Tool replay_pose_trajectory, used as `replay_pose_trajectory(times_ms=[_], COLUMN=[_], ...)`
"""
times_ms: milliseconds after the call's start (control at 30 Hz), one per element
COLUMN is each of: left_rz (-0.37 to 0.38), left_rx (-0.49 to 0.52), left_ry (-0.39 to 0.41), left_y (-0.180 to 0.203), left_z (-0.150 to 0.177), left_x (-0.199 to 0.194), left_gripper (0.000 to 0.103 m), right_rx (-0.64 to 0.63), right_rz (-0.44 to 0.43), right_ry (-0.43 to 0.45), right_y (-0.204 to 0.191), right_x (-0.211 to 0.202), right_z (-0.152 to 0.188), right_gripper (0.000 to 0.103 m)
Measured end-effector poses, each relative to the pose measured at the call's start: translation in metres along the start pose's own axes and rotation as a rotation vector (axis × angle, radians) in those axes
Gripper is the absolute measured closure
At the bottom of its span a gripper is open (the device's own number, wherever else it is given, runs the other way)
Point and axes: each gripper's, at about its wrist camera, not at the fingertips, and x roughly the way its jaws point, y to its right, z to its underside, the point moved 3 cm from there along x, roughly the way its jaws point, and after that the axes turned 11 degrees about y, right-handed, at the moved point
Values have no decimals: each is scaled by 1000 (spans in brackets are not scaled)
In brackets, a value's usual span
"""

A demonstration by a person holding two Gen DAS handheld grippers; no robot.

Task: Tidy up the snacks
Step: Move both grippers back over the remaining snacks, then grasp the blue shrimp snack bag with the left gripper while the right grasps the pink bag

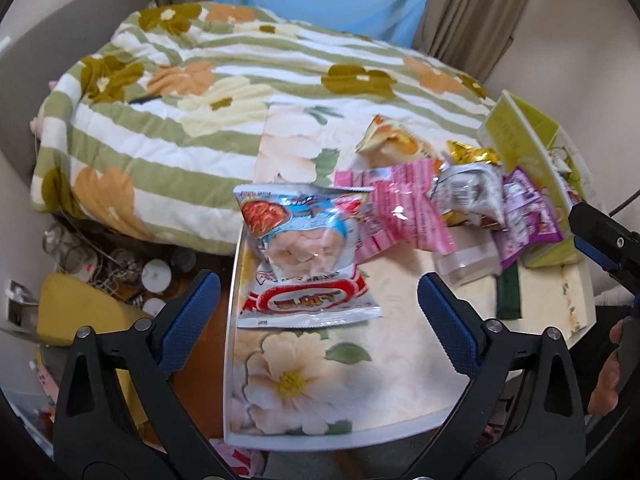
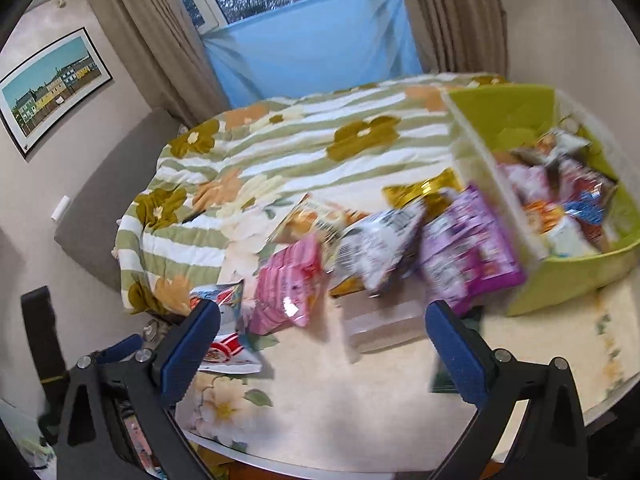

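Snack packets lie on a floral table (image 1: 320,392). A blue-and-red shrimp-chip bag (image 1: 304,252) lies just ahead of my open, empty left gripper (image 1: 320,312). Beyond it lie a pink packet (image 1: 400,212), a silver packet (image 1: 472,192), a purple packet (image 1: 528,216), a gold packet (image 1: 472,154) and an orange packet (image 1: 396,140). A green box (image 2: 568,272) at the right holds several snacks. My right gripper (image 2: 324,344) is open and empty above the table (image 2: 340,412), near the pink packet (image 2: 288,292), silver packet (image 2: 380,248) and purple packet (image 2: 468,256).
A flowered green-striped quilt (image 1: 180,120) covers the bed behind the table. A clear plastic container (image 1: 468,264) and a dark green strip (image 1: 508,292) lie on the table. Clutter and a yellow item (image 1: 80,304) sit on the floor at left. The right gripper's tip (image 1: 604,240) shows at the left view's right edge.
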Motion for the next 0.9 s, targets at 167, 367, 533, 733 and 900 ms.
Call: replay_pose_trajectory(times_ms=[167,367,533,733,900], left_rz=[-32,-68,-86,-103,-100], left_rx=[-15,0,-12,3,-22], left_ry=[-19,-60,-99,-115,-132], left_y=[-4,2,2,3,0], left_z=[1,2,5,6,8], left_x=[34,71,89,92,87], left_gripper=[8,18,33,42,48], right_rx=[-12,9,20,29,44], right_rz=[-39,-73,-87,-122,-148], right_ry=[-58,-109,-156,-222,-262], right_y=[-12,-16,-15,-17,-21], right_x=[40,80,100,124,141], right_z=[13,20,20,24,24], right_gripper=[1,1,3,10,12])
